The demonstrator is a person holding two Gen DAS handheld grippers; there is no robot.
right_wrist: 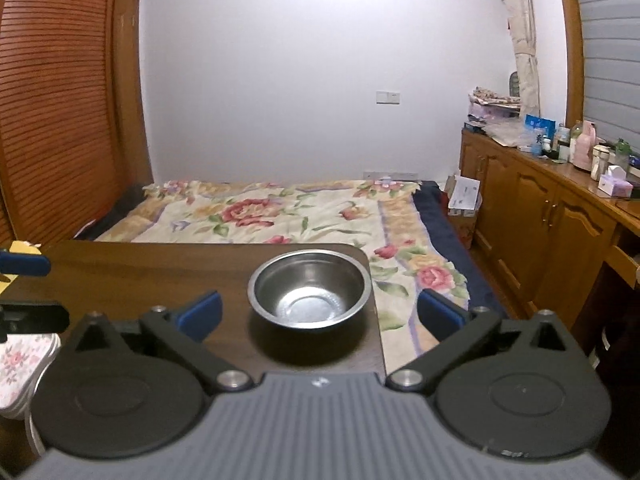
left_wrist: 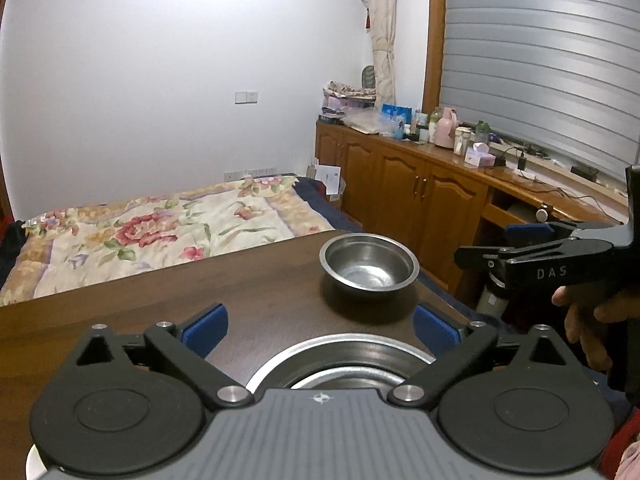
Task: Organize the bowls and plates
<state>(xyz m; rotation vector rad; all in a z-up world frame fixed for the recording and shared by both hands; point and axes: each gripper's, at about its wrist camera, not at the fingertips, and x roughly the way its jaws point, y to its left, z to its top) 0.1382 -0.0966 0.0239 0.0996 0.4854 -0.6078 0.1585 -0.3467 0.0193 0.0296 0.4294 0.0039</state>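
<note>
I see a silver steel bowl (right_wrist: 309, 295) at centre frame on my dark brown table (right_wrist: 132, 280). My gripper pads (right_wrist: 202, 309) are blue on black arms. Behind lies a cream quilt (right_wrist: 280, 216) with red roses; lower left, a pink-flowered plate (right_wrist: 24, 360).

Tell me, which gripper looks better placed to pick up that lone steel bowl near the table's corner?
Probably the right gripper: the steel bowl sits centred between its open fingers. The left gripper, also open, hovers over another steel dish, with the bowl beyond it.
</note>
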